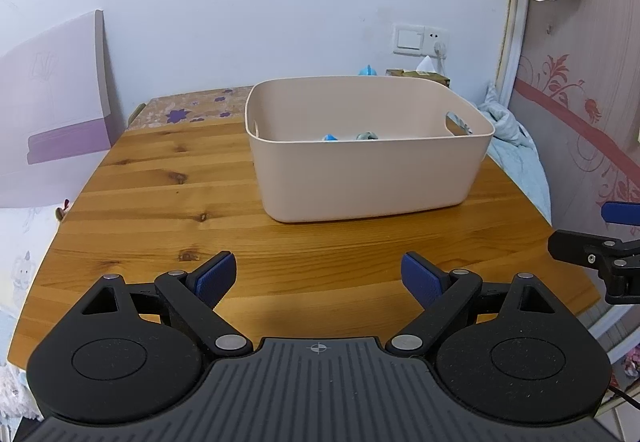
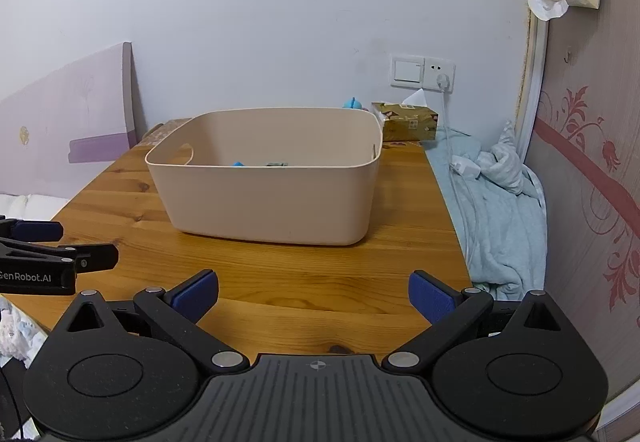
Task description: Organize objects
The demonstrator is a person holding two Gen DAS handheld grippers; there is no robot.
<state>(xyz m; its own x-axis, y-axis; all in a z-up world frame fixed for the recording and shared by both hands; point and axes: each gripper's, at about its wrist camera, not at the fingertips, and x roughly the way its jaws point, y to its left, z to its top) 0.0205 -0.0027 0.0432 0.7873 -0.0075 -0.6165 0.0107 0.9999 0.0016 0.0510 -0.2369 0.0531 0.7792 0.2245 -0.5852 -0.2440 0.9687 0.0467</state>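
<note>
A beige plastic bin (image 1: 360, 178) with handle cut-outs stands on the wooden table (image 1: 160, 202), a little beyond both grippers. Over its rim show the tops of a small blue object (image 1: 330, 137) and a grey-green one (image 1: 367, 136); the rest of them is hidden. In the right wrist view the same bin (image 2: 272, 202) holds the blue object (image 2: 237, 164) and the grey one (image 2: 277, 164). My left gripper (image 1: 319, 278) hovers open over the table's near edge with nothing between its blue pads. My right gripper (image 2: 314, 296) is open too, empty, to the right of the left one.
A tissue box (image 2: 408, 121) and a blue toy (image 2: 354, 103) sit behind the bin by the wall socket (image 2: 424, 74). A light blue blanket (image 2: 500, 210) lies off the table's right edge. A purple-and-white board (image 1: 60, 94) leans on the wall at left.
</note>
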